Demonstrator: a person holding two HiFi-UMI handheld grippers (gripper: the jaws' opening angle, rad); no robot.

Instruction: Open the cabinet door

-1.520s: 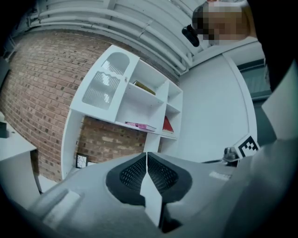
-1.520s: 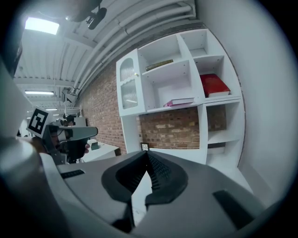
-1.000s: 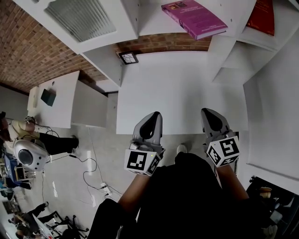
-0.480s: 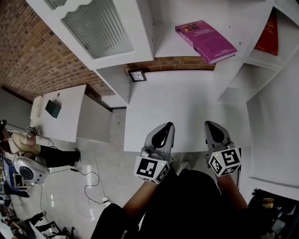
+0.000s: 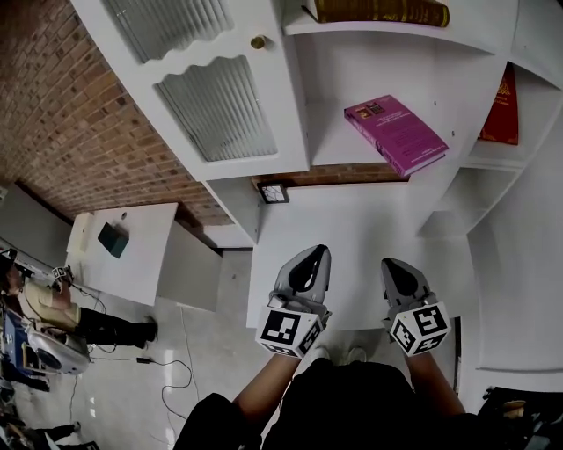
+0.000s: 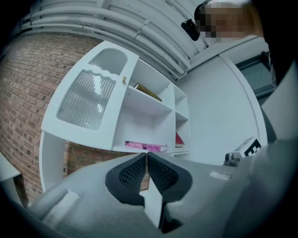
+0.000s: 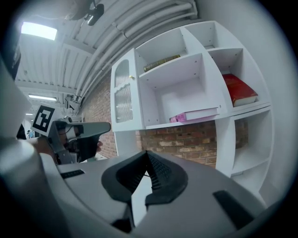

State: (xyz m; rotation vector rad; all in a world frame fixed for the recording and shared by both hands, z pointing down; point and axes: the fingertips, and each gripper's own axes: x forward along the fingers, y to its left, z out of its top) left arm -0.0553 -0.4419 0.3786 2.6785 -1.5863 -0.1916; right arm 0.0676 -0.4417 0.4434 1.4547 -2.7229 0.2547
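left gripper: your left gripper [image 5: 310,262] [image 6: 146,162] has its jaws pressed together with nothing between them. It is held about level over the near edge of the worktop [image 5: 352,220].
right gripper: your right gripper [image 5: 396,274] [image 7: 146,160] also has its jaws closed and empty. It sits just beside the left one, apart from it, over the same edge.
cabinet door: the cabinet door [image 5: 220,97] [image 6: 88,100] [image 7: 123,97] is white with ribbed glass panels, on the left column of the white shelf unit. It looks flush with the shelf fronts, so not opened. It is above and ahead of you, well apart from both grippers.
knob: small brass knob [image 5: 258,41] [image 6: 124,80] [image 7: 132,77] near the door's right edge, next to the open shelves. Nothing is touching it.
open shelves: a pink book [image 5: 396,134] [image 6: 145,146] [image 7: 195,115] lies flat on the middle shelf. A brown book [image 5: 378,10] [image 7: 160,62] lies on the shelf above it. A red book [image 5: 503,110] [image 7: 238,89] is in the compartment to the right.
worktop back: a small dark frame [image 5: 274,192] stands by the brick wall [image 5: 70,114], under the door.
left side: a separate white desk [image 5: 123,250] carries a dark green item [image 5: 113,239], well apart from you.
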